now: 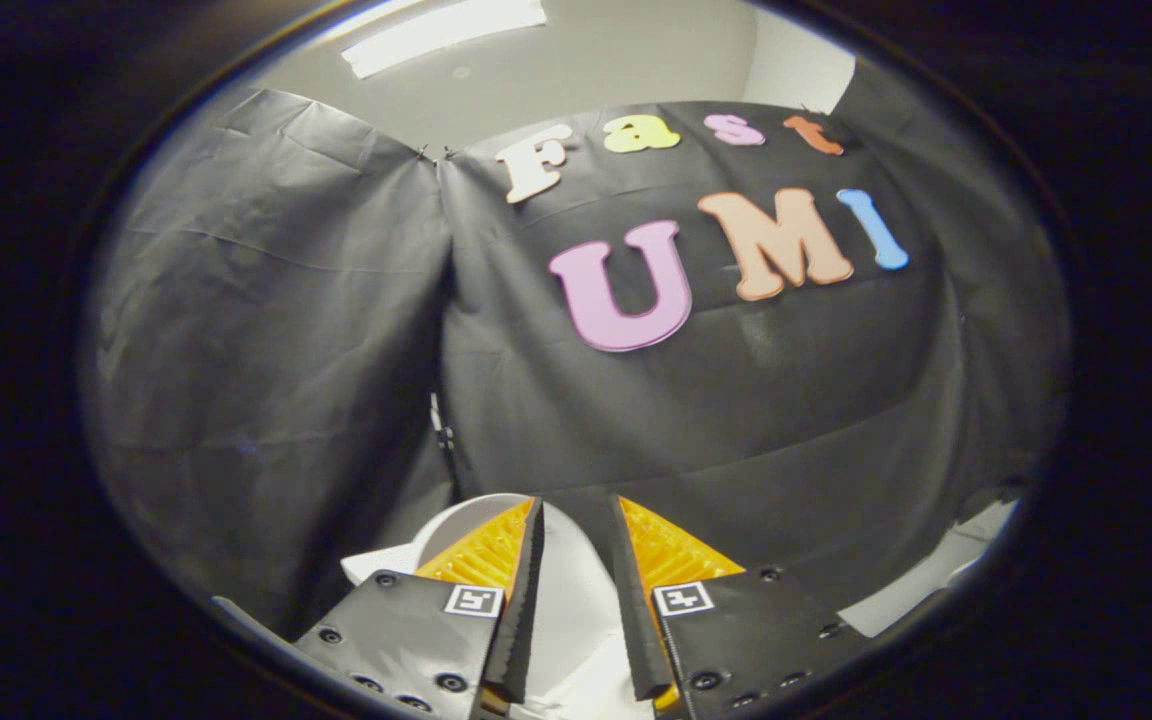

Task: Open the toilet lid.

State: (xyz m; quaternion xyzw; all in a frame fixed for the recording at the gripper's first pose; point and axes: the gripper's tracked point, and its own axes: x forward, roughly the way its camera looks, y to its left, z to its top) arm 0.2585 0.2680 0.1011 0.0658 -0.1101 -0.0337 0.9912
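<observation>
Toilet lid (564, 590) raised between fingers | hand-held gripper (576, 520) parted, not pressing

So the gripper (576, 515) is sitting with its two fingers pointing forward and spread apart, a clear gap running between the dark serrated pads (526, 600) from tips to base. Each finger (671, 550) has an orange ribbed face on the outer side, and the black plates behind them carry small square markers and a few screws. Hard to be sure with the fisheye warp, but it looks like neither pad is pressing on anything.
</observation>
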